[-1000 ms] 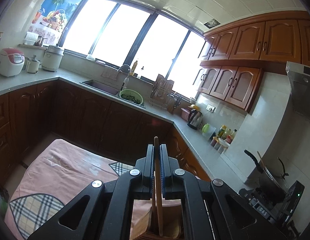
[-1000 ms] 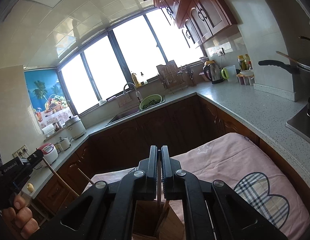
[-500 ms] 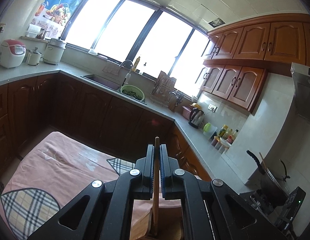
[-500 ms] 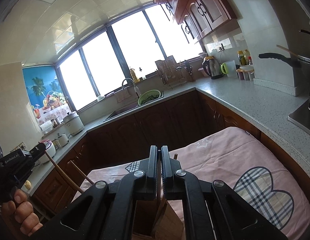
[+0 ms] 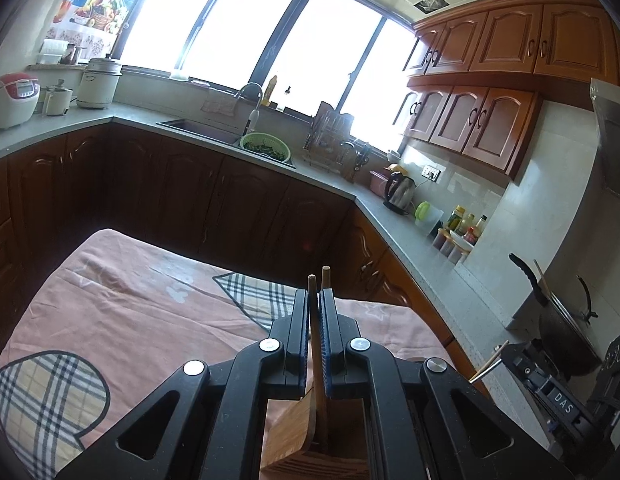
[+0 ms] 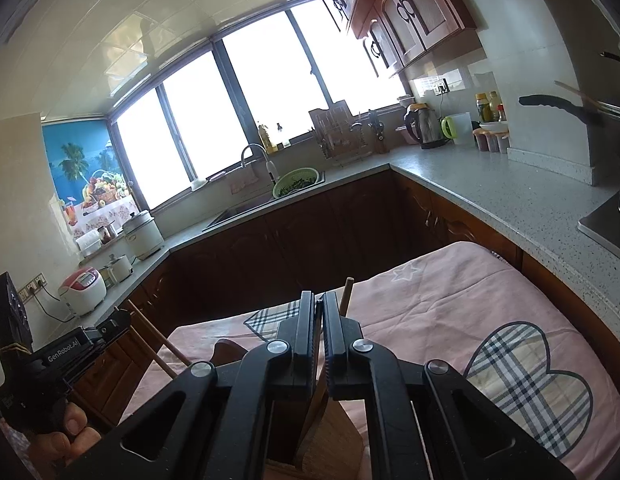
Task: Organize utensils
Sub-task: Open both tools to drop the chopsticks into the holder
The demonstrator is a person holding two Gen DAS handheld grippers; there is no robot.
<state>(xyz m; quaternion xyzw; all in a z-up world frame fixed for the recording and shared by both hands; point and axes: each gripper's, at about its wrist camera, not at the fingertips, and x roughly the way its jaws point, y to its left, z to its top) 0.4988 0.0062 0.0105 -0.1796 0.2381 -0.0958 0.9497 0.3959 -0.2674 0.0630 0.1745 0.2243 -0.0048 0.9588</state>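
Observation:
My left gripper (image 5: 314, 300) is shut on a pair of wooden chopsticks (image 5: 318, 344). Their lower ends reach down into a wooden utensil holder (image 5: 293, 436) standing on the pink cloth. My right gripper (image 6: 318, 308) is shut on a thin wooden chopstick (image 6: 345, 296), above the same wooden holder (image 6: 330, 436). The left gripper (image 6: 49, 364) also shows at the left of the right wrist view, with its chopsticks (image 6: 157, 338) sticking out.
A table with a pink cloth (image 5: 121, 300) with plaid heart patches lies below both grippers. Dark cabinets and a grey counter (image 5: 398, 232) ring it, with sink (image 5: 197, 126), kettle (image 5: 398, 194), bottles, and a pot (image 5: 562, 336) on the stove at right.
Both cameras have tilted downward toward the table. The holder and the chopstick tips show more fully. Both grippers have stayed shut.

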